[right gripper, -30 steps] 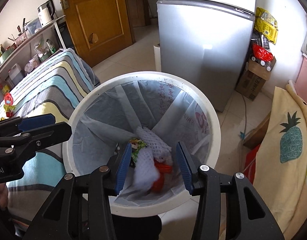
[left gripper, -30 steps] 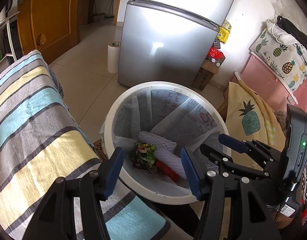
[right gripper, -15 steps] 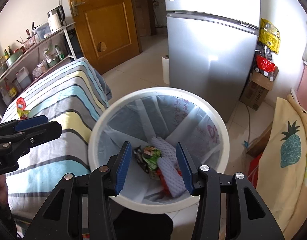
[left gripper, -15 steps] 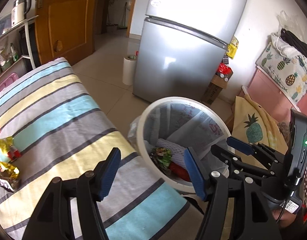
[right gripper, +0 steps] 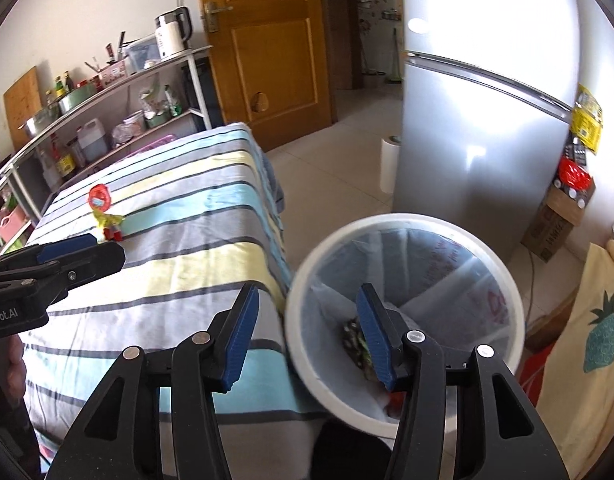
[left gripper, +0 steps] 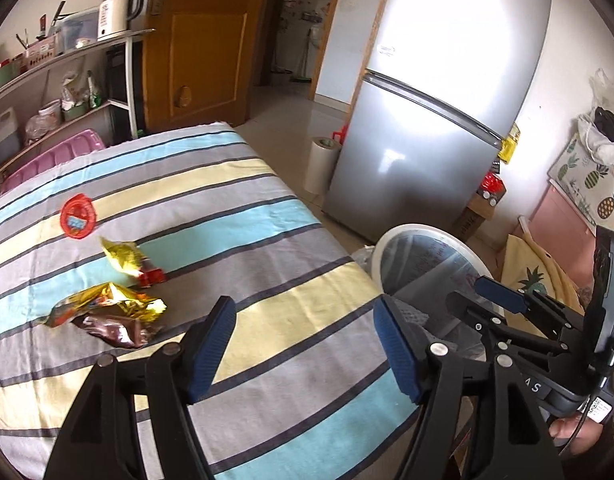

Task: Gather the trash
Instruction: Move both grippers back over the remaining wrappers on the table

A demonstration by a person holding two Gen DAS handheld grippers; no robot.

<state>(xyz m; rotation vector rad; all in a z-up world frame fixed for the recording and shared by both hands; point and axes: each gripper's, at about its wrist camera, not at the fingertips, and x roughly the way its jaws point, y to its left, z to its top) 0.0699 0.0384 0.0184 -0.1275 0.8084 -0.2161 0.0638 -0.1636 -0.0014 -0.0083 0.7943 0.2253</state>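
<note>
left gripper (left gripper: 303,344) and right gripper (right gripper: 307,334) both empty, jaws apart and just been opening; crumpled gold foil wrapper (left gripper: 107,314), yellow-red wrapper (left gripper: 129,262) and round red lid (left gripper: 78,221) lie on the striped bed (left gripper: 247,240) — white lined bin (right gripper: 403,320) beside it holds trash

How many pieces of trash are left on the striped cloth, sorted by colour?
Red round lid: 1
Yellow wrapper with a red end: 1
Gold and brown foil wrapper: 1
Total: 3, all lying on the striped cloth, none in the bin.
</note>
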